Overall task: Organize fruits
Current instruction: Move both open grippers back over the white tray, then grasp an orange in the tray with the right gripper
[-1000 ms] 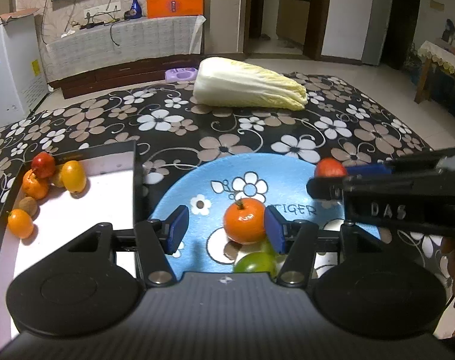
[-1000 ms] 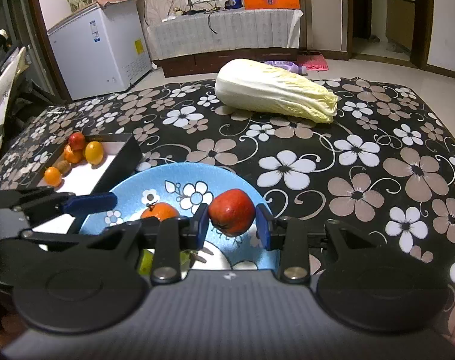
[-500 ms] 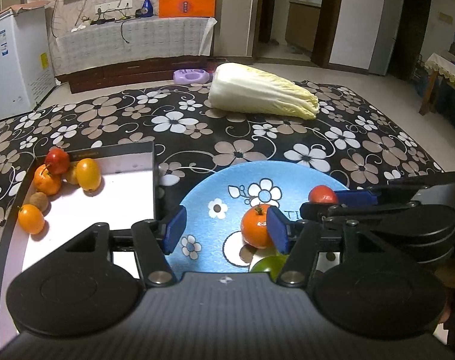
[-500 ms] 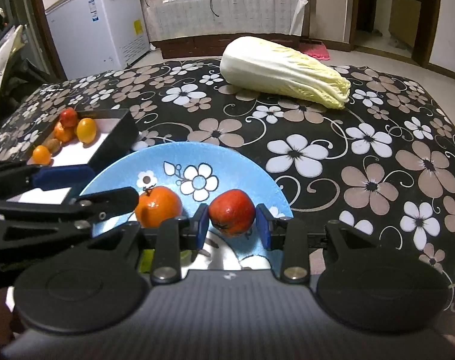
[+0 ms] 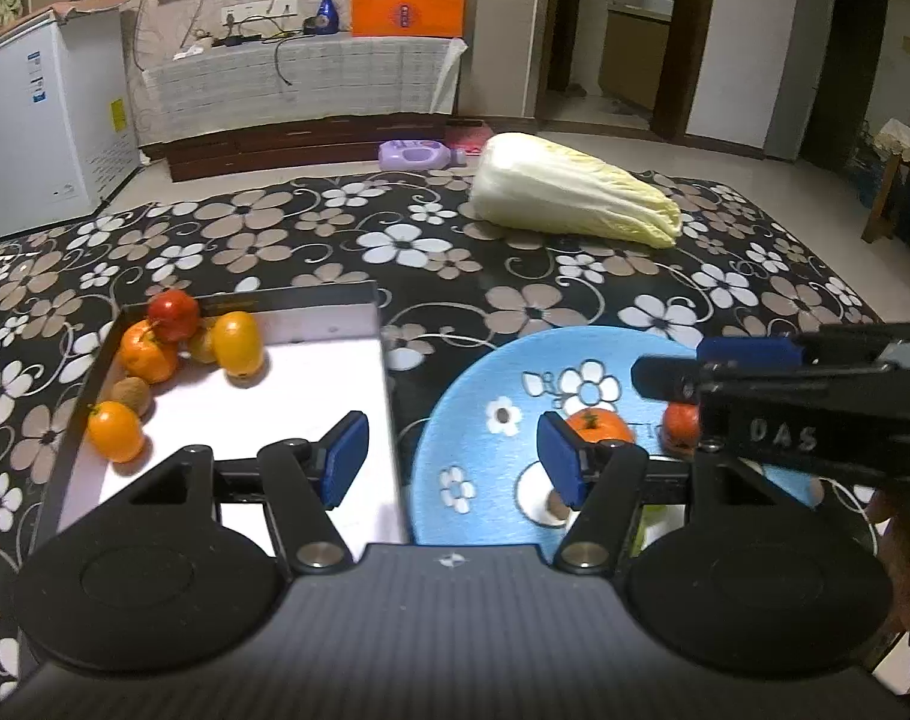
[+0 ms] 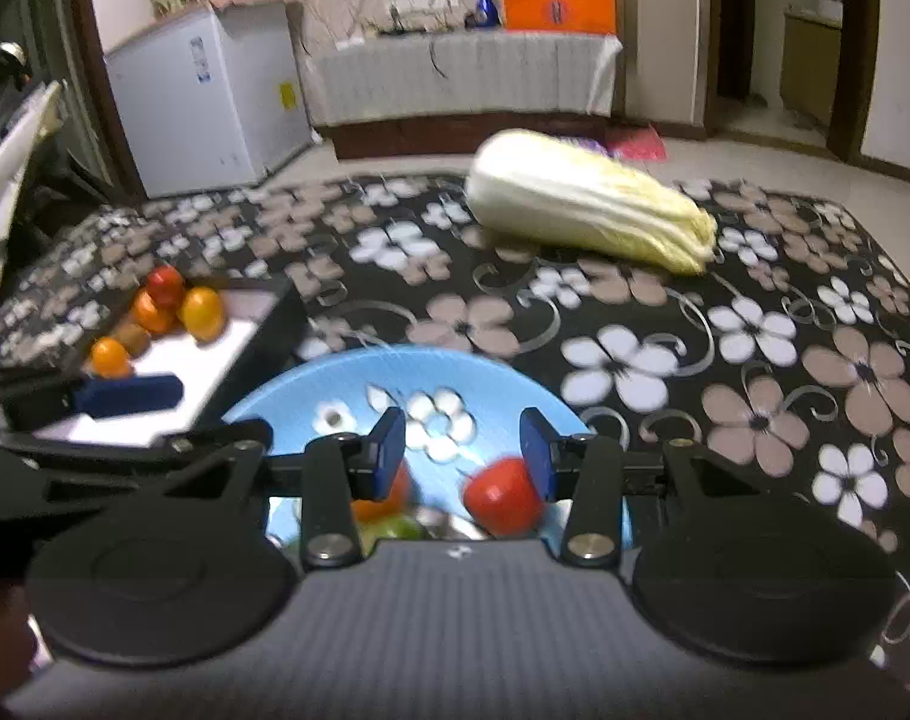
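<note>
looking forward along the left gripper [image 5: 449, 459] from just behind its fingers, low and close over the tray [image 5: 311, 372] and blue plate [image 5: 484, 384]. from the right gripper [image 6: 462, 450], facing the same way, near above the plate [image 6: 347, 375], slightly blurred. shared ahead of both: plate, tray, cabbage [image 5: 574, 198] [image 6: 586, 201], floral tablecloth [image 5: 335, 240] [image 6: 724, 330].

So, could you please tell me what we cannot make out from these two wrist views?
- Green fruit on the blue plate: largely hidden behind the gripper bodies in both views; its kind is unclear.
- Red fruit: motion-blurred in the right wrist view, so whether it rests on the plate is unclear; half hidden by the right gripper in the left view.
- Small brown fruit in the tray: too small to identify.
</note>
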